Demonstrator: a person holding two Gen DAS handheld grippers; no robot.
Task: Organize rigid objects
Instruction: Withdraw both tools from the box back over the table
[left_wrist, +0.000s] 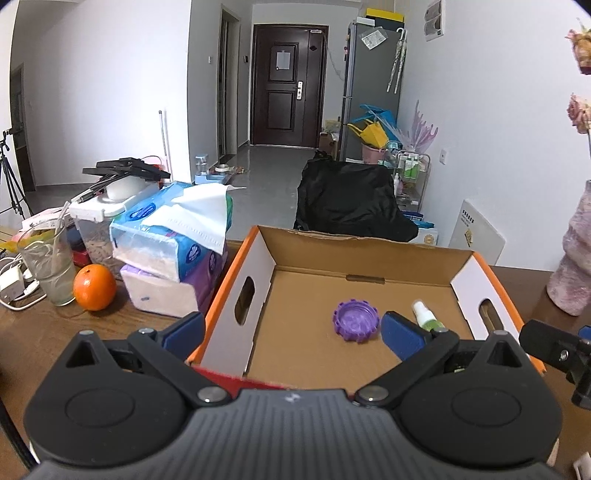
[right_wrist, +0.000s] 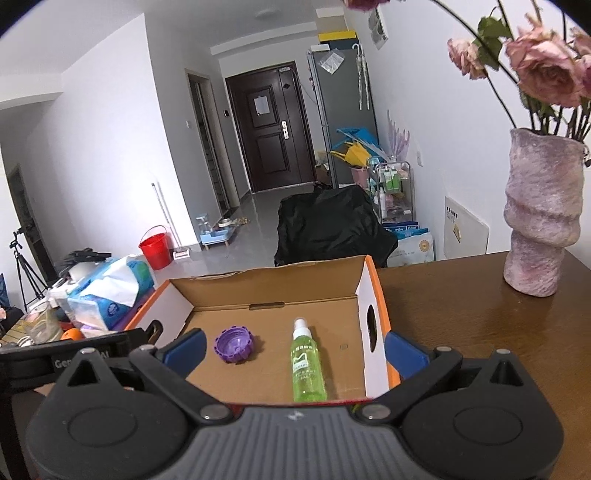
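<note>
Both of your grippers hang at the near edge of the open cardboard box with orange outer walls (right_wrist: 373, 291), and each has its jaws spread wide with nothing between them. Inside, the ribbed purple plastic cap (right_wrist: 234, 345) lies open side up on the left of the floor, and the slim green spray bottle with a white nozzle (right_wrist: 307, 365) lies flat to its right, well apart from it.

Your left gripper (left_wrist: 291, 334) straddles the box's left wall, so a careless push forward could snag that wall and drag the light box across the brown wooden table (right_wrist: 461, 295). Your right gripper (right_wrist: 293, 350) straddles the right wall the same way. The bottle, lying on its side, may roll if nudged. Swing wide to the right and you risk the tall mottled pink vase (right_wrist: 541, 218).
</note>
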